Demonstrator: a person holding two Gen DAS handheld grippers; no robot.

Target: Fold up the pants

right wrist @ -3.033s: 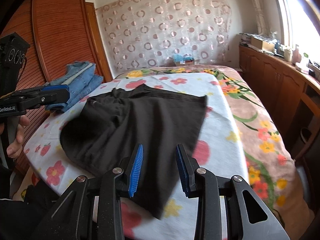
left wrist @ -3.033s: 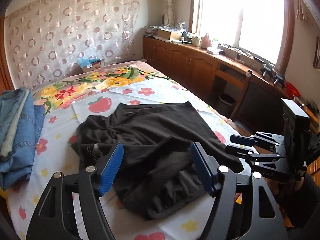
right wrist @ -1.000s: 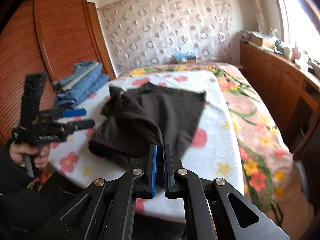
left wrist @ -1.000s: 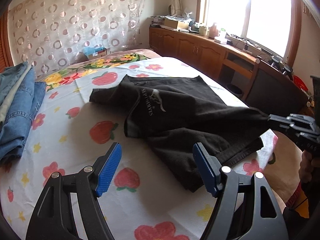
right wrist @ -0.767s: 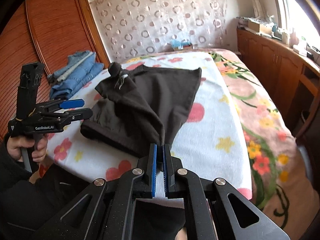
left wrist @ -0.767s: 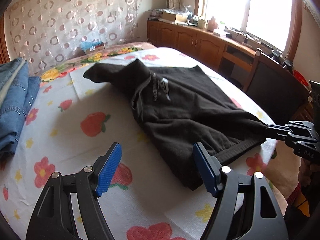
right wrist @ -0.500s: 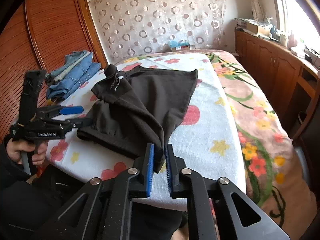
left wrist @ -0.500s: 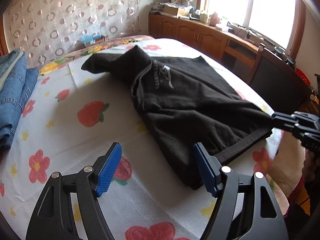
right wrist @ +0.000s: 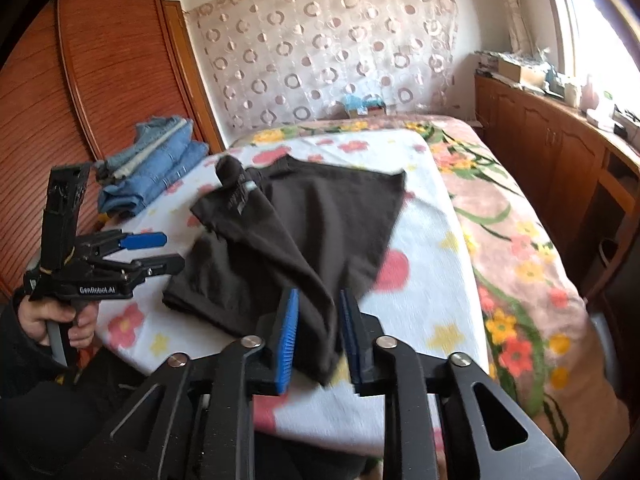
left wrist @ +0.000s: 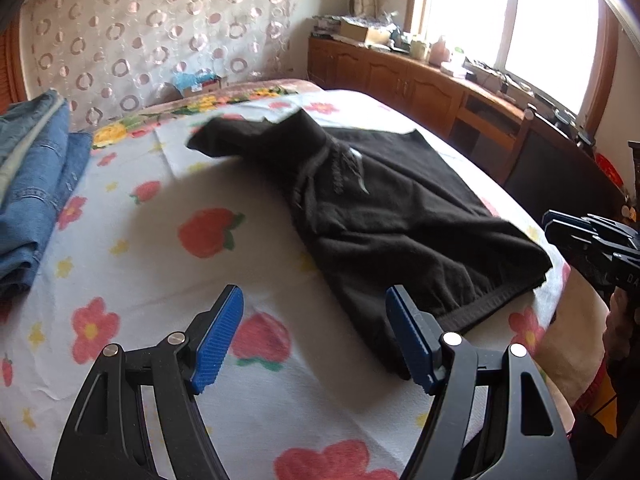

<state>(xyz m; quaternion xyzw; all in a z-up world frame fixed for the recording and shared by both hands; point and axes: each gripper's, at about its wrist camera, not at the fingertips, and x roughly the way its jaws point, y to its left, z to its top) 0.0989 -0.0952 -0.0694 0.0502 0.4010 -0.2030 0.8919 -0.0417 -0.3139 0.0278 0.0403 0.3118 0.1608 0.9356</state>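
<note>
Since half a second ago the right gripper (right wrist: 318, 336) has parted its jaws, and the near corner of the black pants (left wrist: 400, 216) sits loose between them, no longer pinched; the left gripper (left wrist: 314, 340) hangs wide open and empty over the bed (left wrist: 140, 280). Pants lie part-folded and bunched along one side on the floral sheet, near edge by the bed's rim. Judged soft, light and limp, non-slippery: best taken at the stitched hem or waistband corners, one per gripper.

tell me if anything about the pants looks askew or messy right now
Yes. The black pants lie crooked and bunched on the bed, with a twisted peak at the far end, ridged folds down the middle, and one corner sitting between the right tool fingers. The left tool is open and apart from the fabric.
</note>
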